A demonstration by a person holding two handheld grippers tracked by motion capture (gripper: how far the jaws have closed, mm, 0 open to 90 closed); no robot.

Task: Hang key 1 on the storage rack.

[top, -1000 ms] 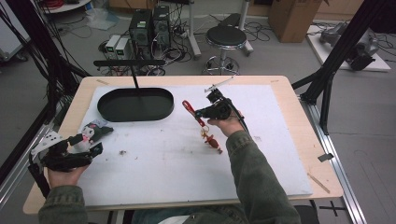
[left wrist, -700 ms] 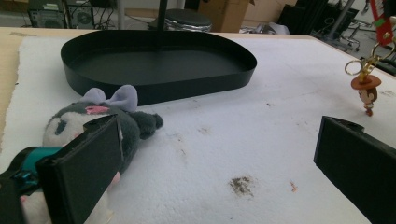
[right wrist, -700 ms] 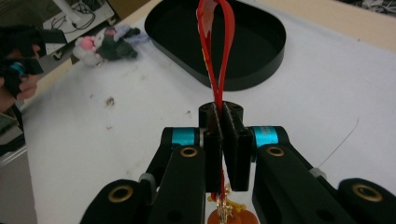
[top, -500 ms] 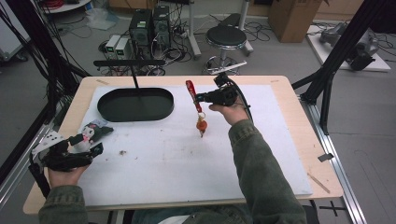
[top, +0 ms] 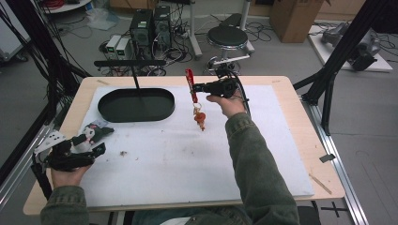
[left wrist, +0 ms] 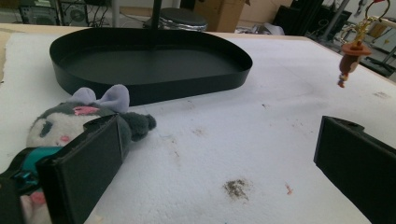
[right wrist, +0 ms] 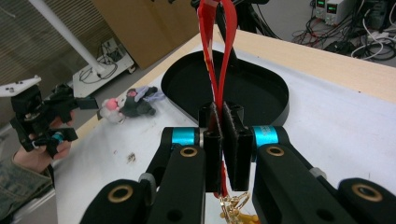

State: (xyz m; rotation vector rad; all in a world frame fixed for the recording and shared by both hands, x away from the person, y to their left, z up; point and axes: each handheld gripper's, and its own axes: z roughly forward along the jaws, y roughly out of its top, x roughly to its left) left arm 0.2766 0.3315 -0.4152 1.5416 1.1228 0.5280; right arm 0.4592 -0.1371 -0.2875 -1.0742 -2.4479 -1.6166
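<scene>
From the high view, my right claw pinches the flat red fabric strap so its brass ring and small orange charm dangle free above the white foam-covered surface, right of the black oval metal tray. In the left gripper view, my left claw gapes wide beside the soft grey plush toy. In the right gripper view, my jaws are clamped on the strap's doubled loop.
</scene>
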